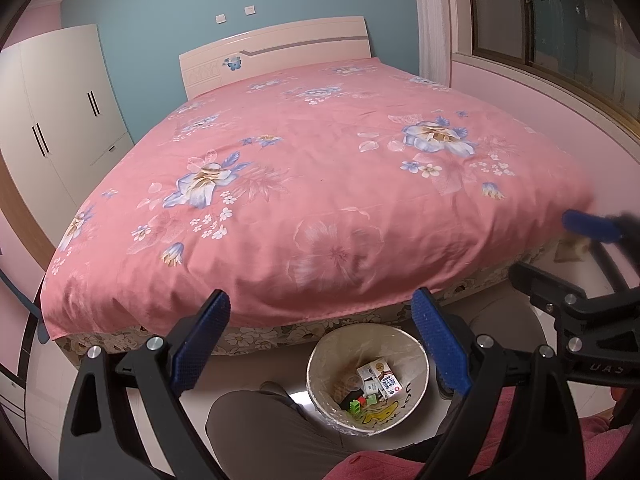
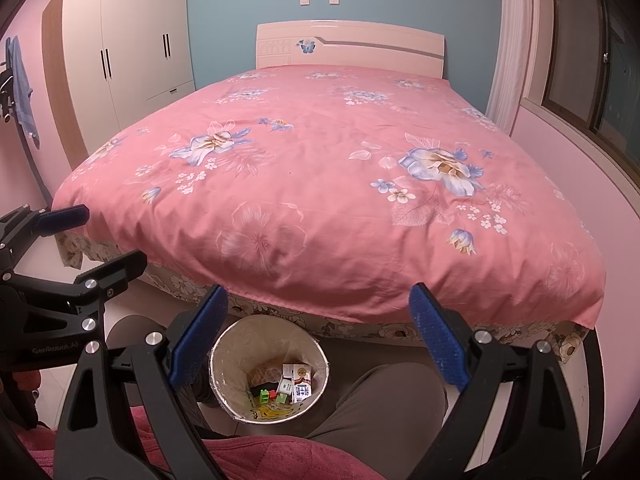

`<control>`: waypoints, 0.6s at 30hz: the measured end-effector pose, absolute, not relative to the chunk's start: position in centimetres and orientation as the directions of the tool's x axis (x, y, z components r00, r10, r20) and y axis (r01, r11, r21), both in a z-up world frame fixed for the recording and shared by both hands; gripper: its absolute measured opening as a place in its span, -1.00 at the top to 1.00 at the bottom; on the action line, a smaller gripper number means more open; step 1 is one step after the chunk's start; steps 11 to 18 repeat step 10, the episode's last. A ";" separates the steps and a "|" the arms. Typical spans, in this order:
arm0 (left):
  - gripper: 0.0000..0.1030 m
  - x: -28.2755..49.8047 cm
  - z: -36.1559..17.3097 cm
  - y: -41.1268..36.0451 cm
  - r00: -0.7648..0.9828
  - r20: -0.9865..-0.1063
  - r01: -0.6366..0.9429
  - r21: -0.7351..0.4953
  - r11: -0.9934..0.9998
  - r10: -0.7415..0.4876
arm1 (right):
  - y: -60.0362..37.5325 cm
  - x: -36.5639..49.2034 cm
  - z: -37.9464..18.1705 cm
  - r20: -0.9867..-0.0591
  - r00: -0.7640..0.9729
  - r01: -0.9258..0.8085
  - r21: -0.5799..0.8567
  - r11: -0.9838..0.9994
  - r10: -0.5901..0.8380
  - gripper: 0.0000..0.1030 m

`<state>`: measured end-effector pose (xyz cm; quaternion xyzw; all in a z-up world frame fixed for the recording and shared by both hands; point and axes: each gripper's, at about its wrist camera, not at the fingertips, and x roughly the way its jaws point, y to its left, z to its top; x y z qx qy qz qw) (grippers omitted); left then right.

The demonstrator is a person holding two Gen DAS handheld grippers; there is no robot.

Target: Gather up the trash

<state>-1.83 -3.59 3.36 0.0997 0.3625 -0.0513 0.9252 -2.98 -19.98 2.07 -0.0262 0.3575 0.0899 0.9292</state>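
"GenRobot.AI" is printed in pale letters on the black body of the left gripper (image 2: 64, 216), seen at the left edge of the right wrist view. On the right gripper (image 1: 592, 228), in the left wrist view, letters are seen upside down that look like "UAS". Chinese characters in blue are printed on a white carton (image 2: 302, 392) in the bin (image 2: 224, 392); they are too small to be read surely. Black letters on the bin wall (image 1: 408, 394) stay unclear.
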 end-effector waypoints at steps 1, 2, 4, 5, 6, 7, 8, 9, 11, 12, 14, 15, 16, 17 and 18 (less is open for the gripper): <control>-0.82 -1.8 3.4 -3.6 0.732 -0.681 0.170 0.147 0.975 -0.025 | -20.0 -3.0 2.0 -0.670 0.727 -0.186 0.017 0.982 0.149 -0.75; -0.82 -1.8 3.4 -3.6 0.731 -0.682 0.170 0.147 0.974 -0.024 | -19.9 -3.0 2.0 -0.671 0.726 -0.185 0.019 0.983 0.150 -0.75; -0.82 -1.7 3.4 -3.6 0.730 -0.683 0.166 0.148 0.975 -0.021 | -19.9 -3.0 1.9 -0.670 0.727 -0.184 0.020 0.983 0.149 -0.75; -0.82 -1.6 3.4 -3.5 0.729 -0.685 0.164 0.148 0.975 -0.019 | -19.9 -2.9 1.9 -0.670 0.727 -0.185 0.019 0.983 0.150 -0.75; -0.82 -1.5 3.3 -3.5 0.727 -0.687 0.162 0.147 0.976 -0.017 | -20.0 -2.9 1.9 -0.671 0.726 -0.185 0.020 0.983 0.150 -0.75; -0.82 -1.5 3.3 -3.4 0.724 -0.689 0.160 0.144 0.977 -0.017 | -19.9 -3.0 1.9 -0.671 0.726 -0.185 0.020 0.983 0.150 -0.75; -0.82 -1.5 3.2 -3.4 0.723 -0.691 0.159 0.143 0.977 -0.017 | -20.0 -2.9 1.9 -0.671 0.726 -0.185 0.020 0.983 0.150 -0.75; -0.82 -1.4 3.2 -3.4 0.722 -0.692 0.159 0.143 0.977 -0.016 | -19.9 -2.9 1.9 -0.671 0.726 -0.185 0.020 0.983 0.150 -0.75; -0.82 -1.5 3.1 -3.4 0.722 -0.691 0.159 0.144 0.977 -0.016 | -19.9 -2.9 1.9 -0.671 0.726 -0.185 0.020 0.983 0.151 -0.75; -0.82 -1.5 3.1 -3.4 0.722 -0.691 0.159 0.144 0.977 -0.016 | -19.9 -2.9 1.9 -0.671 0.726 -0.185 0.020 0.983 0.151 -0.75; -0.82 -1.5 3.1 -3.4 0.722 -0.691 0.159 0.144 0.977 -0.016 | -19.9 -2.9 1.9 -0.671 0.726 -0.185 0.020 0.983 0.151 -0.75; -0.82 -1.5 3.1 -3.4 0.722 -0.691 0.159 0.144 0.977 -0.016 | -19.9 -2.9 1.9 -0.671 0.726 -0.185 0.020 0.983 0.151 -0.75; -0.82 -1.5 3.1 -3.4 0.722 -0.691 0.159 0.144 0.977 -0.016 | -19.9 -2.9 1.9 -0.671 0.726 -0.185 0.020 0.983 0.151 -0.75; -0.82 -1.5 3.1 -3.4 0.722 -0.691 0.159 0.144 0.977 -0.016 | -19.9 -2.9 1.9 -0.671 0.726 -0.185 0.020 0.983 0.151 -0.75; -0.82 -1.5 3.1 -3.4 0.722 -0.691 0.159 0.144 0.977 -0.016 | -19.9 -2.9 1.9 -0.671 0.726 -0.185 0.020 0.983 0.151 -0.75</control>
